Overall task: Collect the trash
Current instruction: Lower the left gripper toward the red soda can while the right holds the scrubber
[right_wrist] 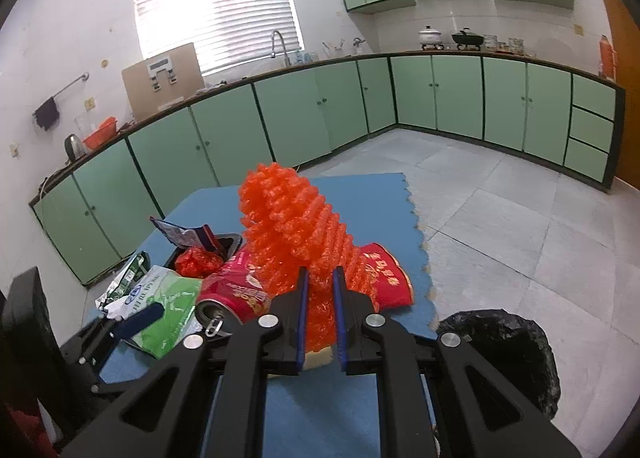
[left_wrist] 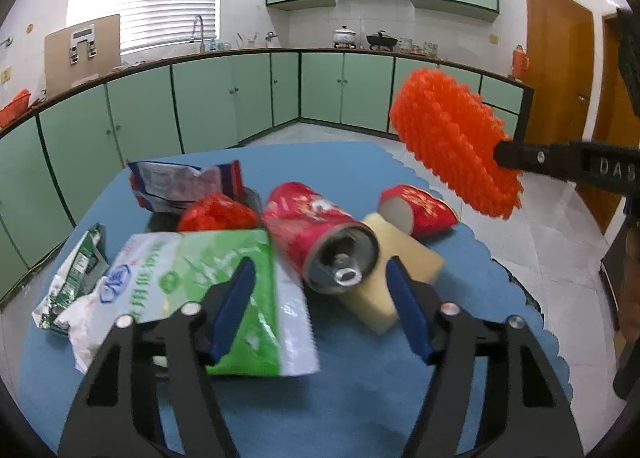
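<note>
My right gripper (right_wrist: 320, 282) is shut on an orange foam net (right_wrist: 296, 226) and holds it above the table; from the left wrist view the net (left_wrist: 452, 142) hangs at the upper right. My left gripper (left_wrist: 322, 298) is open, low over the blue mat (left_wrist: 352, 370). A crushed red can (left_wrist: 320, 234) lies on its side just ahead of its tips, untouched. A green and white bag (left_wrist: 208, 282) lies under the left finger, and a yellow block (left_wrist: 392, 270) lies under the can. A red paper cup (left_wrist: 424, 210) lies behind them.
A crumpled red wrapper (right_wrist: 198, 262) sits in a black tray (right_wrist: 230, 242) beside a blue and white wrapper (left_wrist: 184, 182). A small green pack (left_wrist: 76, 270) lies at the mat's left edge. A bin lined with a black bag (right_wrist: 500, 354) stands on the floor, right of the table.
</note>
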Tool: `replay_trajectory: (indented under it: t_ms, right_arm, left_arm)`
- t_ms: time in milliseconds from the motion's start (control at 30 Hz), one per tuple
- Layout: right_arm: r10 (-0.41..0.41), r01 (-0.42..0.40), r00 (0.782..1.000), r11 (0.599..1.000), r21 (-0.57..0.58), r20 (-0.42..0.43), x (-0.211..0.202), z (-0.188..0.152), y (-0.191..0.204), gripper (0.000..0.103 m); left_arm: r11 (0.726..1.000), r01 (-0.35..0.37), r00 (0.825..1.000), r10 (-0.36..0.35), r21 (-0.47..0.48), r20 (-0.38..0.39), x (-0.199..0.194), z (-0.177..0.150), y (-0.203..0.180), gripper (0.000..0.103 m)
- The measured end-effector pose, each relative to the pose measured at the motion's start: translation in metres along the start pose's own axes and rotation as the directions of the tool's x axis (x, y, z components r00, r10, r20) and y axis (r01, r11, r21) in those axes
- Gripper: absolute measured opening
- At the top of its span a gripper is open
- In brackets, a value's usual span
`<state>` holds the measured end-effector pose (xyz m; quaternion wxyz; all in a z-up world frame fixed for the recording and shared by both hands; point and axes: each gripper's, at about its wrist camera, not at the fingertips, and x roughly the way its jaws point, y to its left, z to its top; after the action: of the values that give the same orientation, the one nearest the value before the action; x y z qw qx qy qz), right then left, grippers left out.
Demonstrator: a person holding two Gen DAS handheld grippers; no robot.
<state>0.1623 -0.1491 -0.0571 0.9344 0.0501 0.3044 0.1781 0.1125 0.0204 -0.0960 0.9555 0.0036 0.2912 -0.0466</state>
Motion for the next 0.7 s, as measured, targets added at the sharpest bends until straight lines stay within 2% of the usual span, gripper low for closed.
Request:
replay_trajectory:
  t_ms: [67, 200, 367, 433, 500, 567, 633, 700]
  right_arm:
    - [-0.009, 0.009, 1.000, 1.000, 0.014, 0.000, -0.003, -0.003, -0.007, 0.012]
    - [-0.024, 0.025, 1.000, 0.999, 0.030, -0.009, -0.003, -0.008, -0.015, 0.012]
    - [-0.031, 0.031, 0.999, 0.999, 0.042, -0.016, -0.001, -0.012, -0.022, 0.012]
    - [-0.030, 0.030, 0.999, 0.999, 0.044, -0.017, -0.001, -0.013, -0.024, 0.012]
    - [-0.029, 0.030, 0.999, 0.999, 0.044, -0.020, 0.000, -0.013, -0.025, 0.012]
    - [-0.028, 0.029, 0.999, 0.999, 0.045, -0.023, 0.003, -0.014, -0.025, 0.012]
    - [-0.026, 0.028, 0.999, 0.998, 0.047, -0.026, 0.004, -0.015, -0.025, 0.012]
    - [-0.025, 0.026, 0.999, 0.999, 0.047, -0.029, 0.006, -0.015, -0.024, 0.012]
  left_arm:
    - [1.000, 0.008, 1.000, -0.008, 0.006, -0.006, 0.003, -0.002, -0.006, 0.054]
    - [0.999, -0.016, 1.000, 0.016, 0.038, 0.006, 0.009, -0.009, -0.018, 0.051]
    - [0.999, -0.023, 1.000, 0.024, 0.036, -0.016, 0.017, -0.012, -0.022, 0.042]
    - [0.999, -0.041, 0.999, 0.041, 0.023, -0.011, 0.016, -0.010, -0.021, 0.043]
    - [0.999, -0.053, 0.999, 0.053, 0.000, -0.003, 0.014, -0.005, -0.015, 0.047]
    - [0.999, -0.052, 0.999, 0.052, -0.011, -0.002, 0.012, 0.001, -0.012, 0.064]
    - [0.998, -0.061, 0.998, 0.061, -0.014, -0.003, 0.012, 0.006, -0.013, 0.076]
    - [0.998, -0.065, 0.998, 0.064, -0.006, -0.007, 0.016, 0.010, -0.014, 0.080]
